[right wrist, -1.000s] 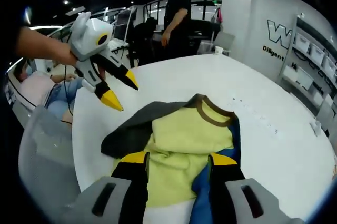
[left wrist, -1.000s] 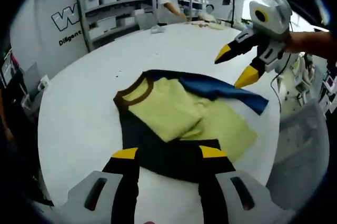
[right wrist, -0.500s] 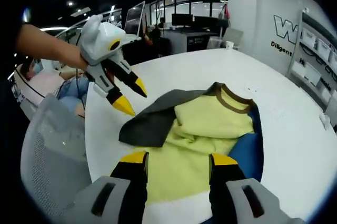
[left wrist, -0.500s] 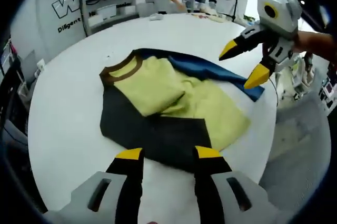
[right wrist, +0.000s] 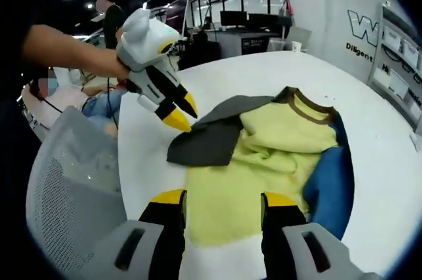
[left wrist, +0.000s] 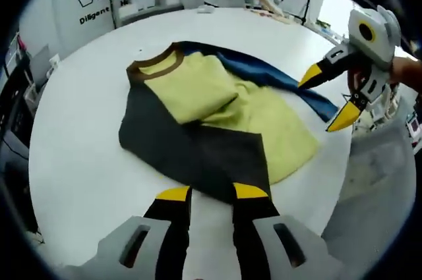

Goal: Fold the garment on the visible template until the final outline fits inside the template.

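Now, garment [left wrist: 217, 118]: soft, wrinkled cloth with a yellow-green body, brown ribbed collar, one dark grey sleeve and one blue sleeve, lying partly folded on the table [left wrist: 86, 161].
Table: smooth, white, round-edged.
Left gripper [left wrist: 210, 192]: yellow-tipped black jaws a narrow gap apart, holding nothing, just above the grey sleeve's near edge; whether they touch it is unclear.
Right gripper [right wrist: 225, 198]: jaws wide apart, empty, over the yellow hem [right wrist: 224, 214].
Other view of right gripper: white body, tips spread beside the blue sleeve [left wrist: 283, 79].
Chair [right wrist: 72, 188]: grey mesh back at the table's edge.
Hard to make out: no template outline visible; hem corner hidden behind the jaws.
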Motion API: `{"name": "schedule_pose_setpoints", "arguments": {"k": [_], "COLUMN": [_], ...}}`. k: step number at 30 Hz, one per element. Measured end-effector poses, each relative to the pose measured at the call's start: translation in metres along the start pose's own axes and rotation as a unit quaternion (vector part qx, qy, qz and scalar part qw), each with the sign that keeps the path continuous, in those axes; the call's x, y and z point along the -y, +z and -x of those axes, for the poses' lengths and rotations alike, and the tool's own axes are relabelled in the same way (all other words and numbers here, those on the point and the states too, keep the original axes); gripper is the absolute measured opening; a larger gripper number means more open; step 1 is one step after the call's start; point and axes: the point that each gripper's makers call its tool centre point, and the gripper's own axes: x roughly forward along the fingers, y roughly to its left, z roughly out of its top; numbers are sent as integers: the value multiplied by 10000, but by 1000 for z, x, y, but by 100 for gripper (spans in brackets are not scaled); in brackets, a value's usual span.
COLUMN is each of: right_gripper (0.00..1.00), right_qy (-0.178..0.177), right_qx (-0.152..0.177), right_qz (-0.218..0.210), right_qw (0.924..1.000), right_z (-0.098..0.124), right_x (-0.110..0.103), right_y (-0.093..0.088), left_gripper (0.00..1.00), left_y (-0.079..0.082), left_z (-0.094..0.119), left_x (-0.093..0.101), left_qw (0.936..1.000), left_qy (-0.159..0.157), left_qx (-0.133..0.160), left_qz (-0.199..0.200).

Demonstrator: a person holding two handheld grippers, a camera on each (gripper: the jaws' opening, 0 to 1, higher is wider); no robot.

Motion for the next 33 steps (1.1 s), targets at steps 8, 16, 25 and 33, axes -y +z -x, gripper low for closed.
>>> {"name": "schedule_pose_setpoints", "arguments": {"k": [8,16,25,33], "right_gripper": [41,40,39,34], "right_qy": [176,279,314,270], "right_qx": [-157,-399,-656,-756], "right_qz": [-21,60,110,200], "right_qw": [9997,9988,9973,9966], "right_z": [-14,-25,-34,-32], "right_x": [-24,-38,-45,-44], "right_y": [-14,-30,-50,-58], "left_gripper": [8,0,0,0], "left_y": [-5,-8,2,12], "left_z": [-7,-5,21,49], "left_x": [5,6,-17,-53], "left_qw": [9999,9998,9998,9991], "left_qy": [-43,-80,147,405], "left_qx": [-73,-133,36,103], "left_qz": [72,139,116,73]}}
